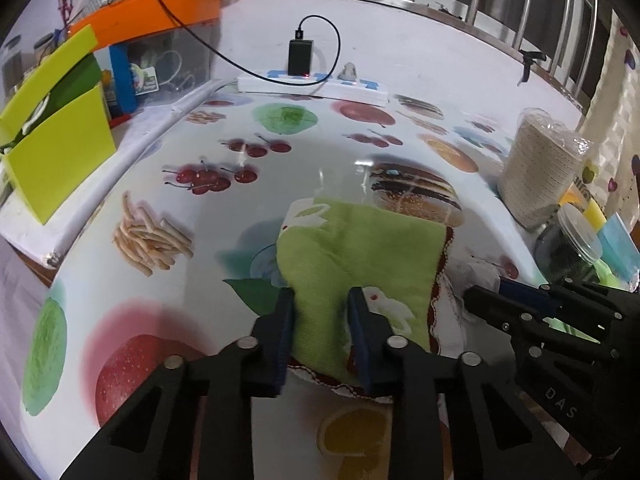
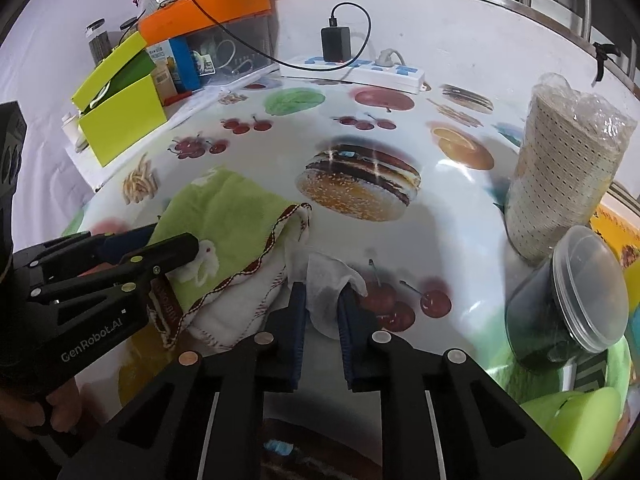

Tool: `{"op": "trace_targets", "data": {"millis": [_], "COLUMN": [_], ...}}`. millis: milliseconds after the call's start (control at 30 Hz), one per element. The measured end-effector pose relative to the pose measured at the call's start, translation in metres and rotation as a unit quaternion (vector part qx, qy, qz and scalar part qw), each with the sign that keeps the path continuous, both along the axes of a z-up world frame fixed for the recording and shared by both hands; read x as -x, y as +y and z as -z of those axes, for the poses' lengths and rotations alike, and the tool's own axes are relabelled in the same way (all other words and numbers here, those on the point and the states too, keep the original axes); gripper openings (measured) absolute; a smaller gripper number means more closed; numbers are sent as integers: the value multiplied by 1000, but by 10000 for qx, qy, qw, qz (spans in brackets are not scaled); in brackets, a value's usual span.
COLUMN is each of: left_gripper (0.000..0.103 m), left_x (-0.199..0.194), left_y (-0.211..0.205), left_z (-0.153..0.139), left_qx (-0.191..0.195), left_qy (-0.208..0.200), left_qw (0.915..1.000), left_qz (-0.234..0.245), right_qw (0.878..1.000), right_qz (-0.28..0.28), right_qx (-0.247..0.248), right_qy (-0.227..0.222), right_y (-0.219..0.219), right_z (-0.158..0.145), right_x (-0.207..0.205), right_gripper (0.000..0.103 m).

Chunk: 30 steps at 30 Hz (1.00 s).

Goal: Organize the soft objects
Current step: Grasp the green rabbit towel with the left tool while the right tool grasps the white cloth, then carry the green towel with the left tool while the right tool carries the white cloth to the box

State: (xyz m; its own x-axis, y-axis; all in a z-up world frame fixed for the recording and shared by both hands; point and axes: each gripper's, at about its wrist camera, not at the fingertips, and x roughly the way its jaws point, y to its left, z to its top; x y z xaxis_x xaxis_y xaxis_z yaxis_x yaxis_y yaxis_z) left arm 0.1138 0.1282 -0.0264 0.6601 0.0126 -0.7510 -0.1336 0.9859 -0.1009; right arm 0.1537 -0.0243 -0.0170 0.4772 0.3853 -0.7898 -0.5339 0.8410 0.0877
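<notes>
A green towel (image 1: 360, 248) with a red-stitched edge and white underside lies folded on the fruit-print table (image 1: 160, 184). My left gripper (image 1: 321, 300) is shut on a fold at the towel's near edge, which bunches between the blue pads. In the right wrist view the same towel (image 2: 224, 208) lies at the left with the left gripper (image 2: 172, 252) on it. A thin white tissue (image 2: 326, 276) stands pinched between the pads of my right gripper (image 2: 323, 300), just right of the towel. The right gripper (image 1: 480, 300) also shows at the right of the left wrist view.
A wrapped stack of paper cups (image 2: 568, 168) and a dark jar with a clear lid (image 2: 560, 312) stand at the right, with a green bowl (image 2: 572, 420) below. A power strip (image 1: 312, 86), a lime box (image 1: 60, 160) and an orange-lidded bin (image 1: 160, 12) line the back left.
</notes>
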Motion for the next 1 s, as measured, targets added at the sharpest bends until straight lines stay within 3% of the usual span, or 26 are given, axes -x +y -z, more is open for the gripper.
{"op": "trace_targets", "data": {"millis": [1000], "left_gripper": [15], "left_x": [64], "left_y": [-27], "left_z": [-35], "left_qx": [-5], "left_qy": [-367], "left_qw": [9992], "left_qz": [167], "right_qw": [9977], "right_qz": [-303], "right_qx": [-495], "right_qy": [-337], "right_y": [-35], "right_z": [-39], "right_x": [62], "right_gripper": [14]}}
